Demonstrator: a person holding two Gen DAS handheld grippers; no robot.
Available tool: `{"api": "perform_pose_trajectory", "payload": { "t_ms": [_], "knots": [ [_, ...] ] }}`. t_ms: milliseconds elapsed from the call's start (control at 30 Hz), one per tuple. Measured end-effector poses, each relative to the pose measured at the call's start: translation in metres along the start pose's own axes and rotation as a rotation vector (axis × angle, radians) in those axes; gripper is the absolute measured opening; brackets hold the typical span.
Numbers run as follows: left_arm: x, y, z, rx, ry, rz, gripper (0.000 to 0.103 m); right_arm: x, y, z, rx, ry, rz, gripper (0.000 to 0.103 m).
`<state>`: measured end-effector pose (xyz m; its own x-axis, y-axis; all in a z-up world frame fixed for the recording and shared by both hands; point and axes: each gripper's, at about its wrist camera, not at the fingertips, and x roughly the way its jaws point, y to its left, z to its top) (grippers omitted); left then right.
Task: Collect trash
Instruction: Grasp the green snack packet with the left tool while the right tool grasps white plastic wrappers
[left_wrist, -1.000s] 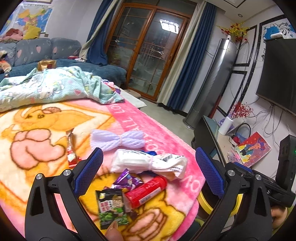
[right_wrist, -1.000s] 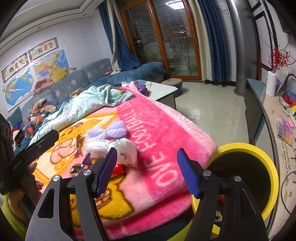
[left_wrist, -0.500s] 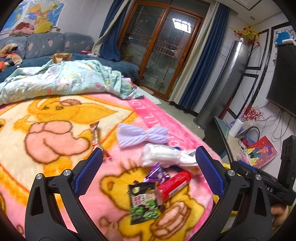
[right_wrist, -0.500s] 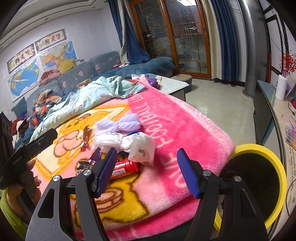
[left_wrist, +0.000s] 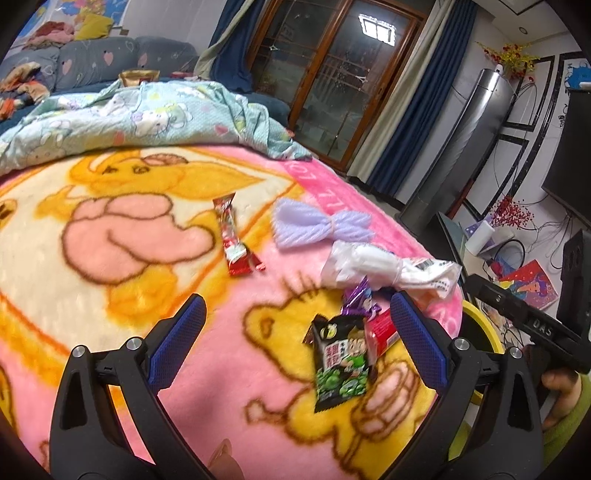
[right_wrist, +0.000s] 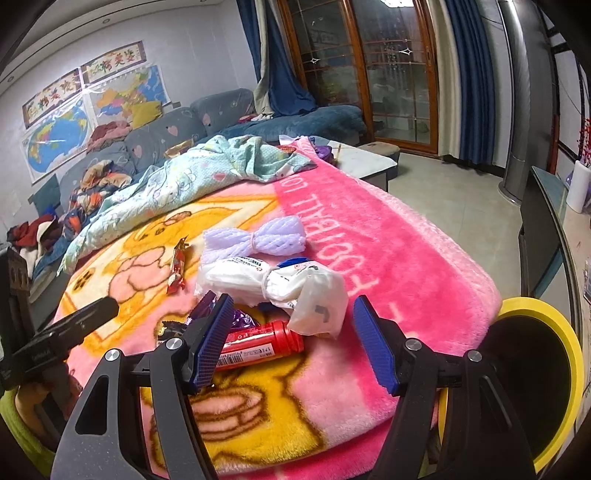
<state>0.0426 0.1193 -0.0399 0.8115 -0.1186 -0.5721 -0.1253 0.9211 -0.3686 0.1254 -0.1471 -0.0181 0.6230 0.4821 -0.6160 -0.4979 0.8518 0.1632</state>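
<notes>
Trash lies on a pink cartoon blanket (left_wrist: 122, 236): a red candy wrapper (left_wrist: 232, 243), a lilac foam net (left_wrist: 317, 225), a knotted white plastic bag (left_wrist: 388, 267), a purple wrapper (left_wrist: 358, 301), a black-green snack packet (left_wrist: 341, 363) and a red tube (right_wrist: 258, 343). My left gripper (left_wrist: 295, 343) is open above the blanket, left of the snack packet. My right gripper (right_wrist: 295, 339) is open, low over the red tube and the white bag (right_wrist: 280, 284). A yellow-rimmed black bin (right_wrist: 543, 369) stands at the blanket's right edge.
A crumpled light-blue patterned sheet (left_wrist: 129, 114) lies at the blanket's far side. A grey sofa with clothes (right_wrist: 110, 155) is behind. A dark TV stand (right_wrist: 546, 229) is right of the bin. The other gripper shows in each view (left_wrist: 524, 325) (right_wrist: 55, 339).
Both grippers have moved in over the blanket toward the trash pile, which now looks larger and closer. The left view swung left. Both stay open.
</notes>
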Motion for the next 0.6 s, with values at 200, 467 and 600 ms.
{"api": "perform_pose_trajectory", "payload": {
  "t_ms": [200,467,600],
  "knots": [
    [0.010,0.006,-0.010,-0.021,0.060,-0.045,0.081,0.019,-0.002,0.001,-0.005,0.026,-0.023,0.065],
    [0.028,0.001,-0.027,-0.032,0.172,-0.116,0.061,0.039,-0.014,0.001,0.028,0.059,-0.032,0.059],
    [0.032,0.000,-0.032,-0.037,0.210,-0.137,0.057,0.041,-0.015,-0.002,0.039,0.078,-0.010,0.049]
  ]
}}
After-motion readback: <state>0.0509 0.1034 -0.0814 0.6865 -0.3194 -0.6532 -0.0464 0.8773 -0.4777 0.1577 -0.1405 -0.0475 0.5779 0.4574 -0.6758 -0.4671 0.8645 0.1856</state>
